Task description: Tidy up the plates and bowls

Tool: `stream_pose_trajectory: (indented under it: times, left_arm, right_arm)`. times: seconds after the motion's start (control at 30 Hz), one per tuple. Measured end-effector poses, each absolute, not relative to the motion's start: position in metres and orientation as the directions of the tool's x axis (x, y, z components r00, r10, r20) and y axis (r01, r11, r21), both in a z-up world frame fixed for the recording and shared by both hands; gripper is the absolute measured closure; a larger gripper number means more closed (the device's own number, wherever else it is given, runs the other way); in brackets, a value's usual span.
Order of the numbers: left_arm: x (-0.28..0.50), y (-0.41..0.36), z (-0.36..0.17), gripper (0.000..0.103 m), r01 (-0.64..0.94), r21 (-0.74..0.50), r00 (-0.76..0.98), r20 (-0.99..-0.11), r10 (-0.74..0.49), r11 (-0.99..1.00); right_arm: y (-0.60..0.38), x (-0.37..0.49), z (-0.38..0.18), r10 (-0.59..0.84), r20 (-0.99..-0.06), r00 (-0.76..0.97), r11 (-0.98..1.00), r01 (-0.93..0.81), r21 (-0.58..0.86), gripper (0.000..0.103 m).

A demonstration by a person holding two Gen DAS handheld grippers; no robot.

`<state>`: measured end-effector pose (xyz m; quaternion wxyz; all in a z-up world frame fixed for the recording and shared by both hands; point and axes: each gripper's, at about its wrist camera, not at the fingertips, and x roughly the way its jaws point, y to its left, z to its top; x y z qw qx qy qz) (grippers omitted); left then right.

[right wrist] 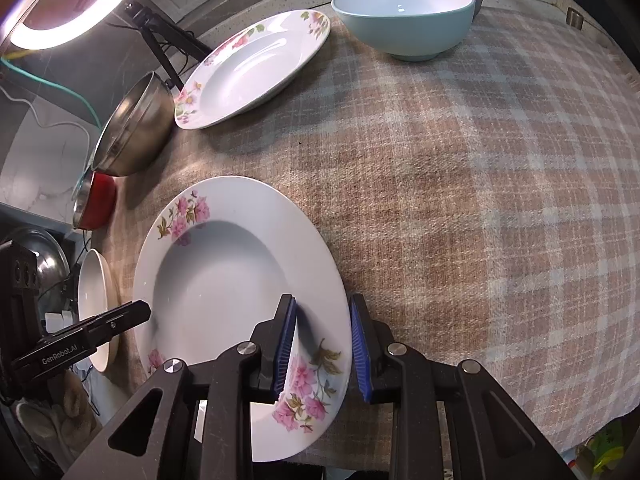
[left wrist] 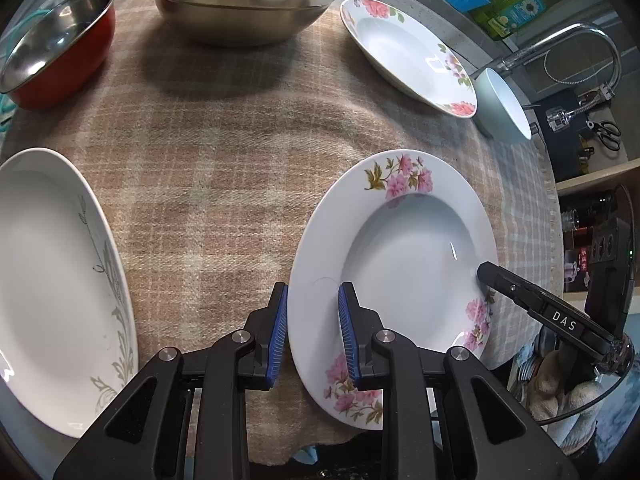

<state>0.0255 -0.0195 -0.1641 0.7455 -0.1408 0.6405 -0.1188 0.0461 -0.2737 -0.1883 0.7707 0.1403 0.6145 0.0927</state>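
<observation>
A deep white plate with pink flowers (left wrist: 408,260) (right wrist: 216,280) sits at the near edge of the plaid cloth. My left gripper (left wrist: 314,320) is shut on its left rim, one blue pad outside and one inside. My right gripper (right wrist: 322,344) is shut on the opposite rim the same way. Each wrist view catches the other gripper's black finger at the far rim. A second floral plate (left wrist: 404,52) (right wrist: 252,68) lies at the back. Beside it stands a pale blue bowl (left wrist: 504,108) (right wrist: 404,12).
A large steel bowl (left wrist: 244,4) (right wrist: 132,132) and a red steel-lined bowl (left wrist: 56,48) (right wrist: 96,200) stand at the back left. A white plate with a grey leaf pattern (left wrist: 52,280) lies left. A faucet (left wrist: 580,40) and soap bottle (left wrist: 516,4) are beyond the table's right edge.
</observation>
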Motion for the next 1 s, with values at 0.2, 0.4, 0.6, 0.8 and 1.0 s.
stream_pose_trajectory:
  times: [0.2,0.4,0.6,0.8,1.0]
  left_arm:
    - [0.026,-0.02,-0.165,0.081,0.003,-0.36,0.15,-0.922,-0.356,0.933]
    - [0.026,-0.021,-0.165,0.081,0.01,-0.355,0.152,-0.924,-0.352,0.935]
    - [0.027,-0.02,-0.169,0.08,0.006,-0.369,0.131,-0.921,-0.366,0.929]
    - [0.026,-0.018,-0.16,0.08,0.024,-0.347,0.161,-0.924,-0.346,0.938]
    - [0.029,-0.003,-0.143,0.08,0.014,-0.339,0.216,-0.918,-0.334,0.941]
  right_arm:
    - [-0.274,0.044,-0.188,0.314,-0.923,0.223,0.945,0.026,0.327,0.079]
    - [-0.274,0.042,-0.189,0.31,-0.925,0.221,0.947,0.02,0.322,0.079]
    - [-0.274,0.042,-0.19,0.318,-0.923,0.217,0.944,0.023,0.331,0.077]
    - [-0.28,0.036,-0.185,0.291,-0.923,0.25,0.952,0.02,0.306,0.073]
    - [-0.295,0.031,-0.167,0.259,-0.91,0.323,0.96,0.016,0.279,0.066]
